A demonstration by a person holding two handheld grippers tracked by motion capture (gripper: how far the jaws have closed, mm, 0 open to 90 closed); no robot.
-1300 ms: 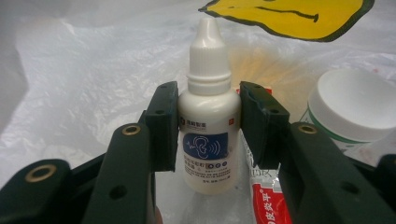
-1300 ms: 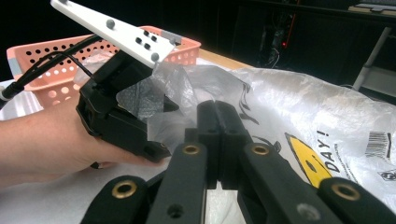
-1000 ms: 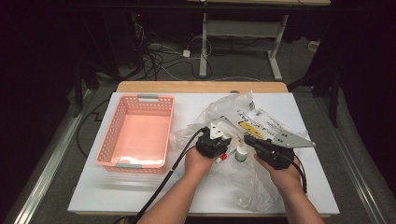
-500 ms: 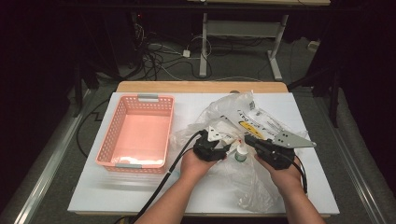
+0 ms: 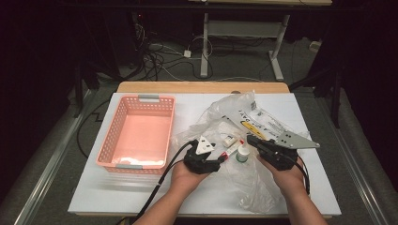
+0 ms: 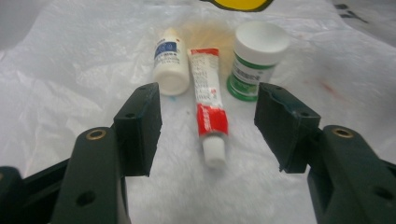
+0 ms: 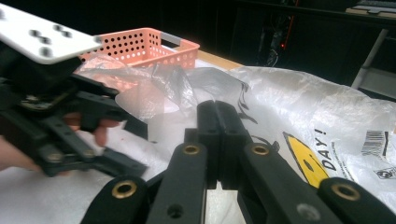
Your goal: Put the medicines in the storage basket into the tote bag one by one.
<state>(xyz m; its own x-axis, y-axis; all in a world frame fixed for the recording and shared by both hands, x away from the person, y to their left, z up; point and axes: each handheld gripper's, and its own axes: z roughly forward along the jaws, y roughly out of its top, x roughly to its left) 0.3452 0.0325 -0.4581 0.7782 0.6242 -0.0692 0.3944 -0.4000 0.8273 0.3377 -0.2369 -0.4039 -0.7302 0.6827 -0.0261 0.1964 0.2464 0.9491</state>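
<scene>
A red and white tube [image 6: 205, 79] lies on a crinkled clear plastic bag [image 5: 263, 122], cap toward me. My left gripper [image 6: 211, 122] is open and its jaws have just been opening; the tube lies between them, untouched. Beyond the tube stand a small white bottle with a blue label [image 6: 169, 60] and a green-labelled jar with a white cap [image 6: 254, 60]. From above, the left gripper [image 5: 220, 159] points right at the tube [image 5: 231, 149] and jar [image 5: 242, 153]. My right gripper [image 5: 250, 139] rests over the bag, its jaws shut [image 7: 218, 116] with nothing seen between them.
A pink plastic basket [image 5: 141, 133] stands at the left of the white tabletop [image 5: 117, 192]. The bag spreads over the table's right half, with a yellow printed patch [image 7: 303, 163]. The left gripper [image 7: 60, 130] sits close to the right gripper's jaws.
The left gripper has drawn back toward the person and a little left, away from the tube. The right gripper has not moved.
</scene>
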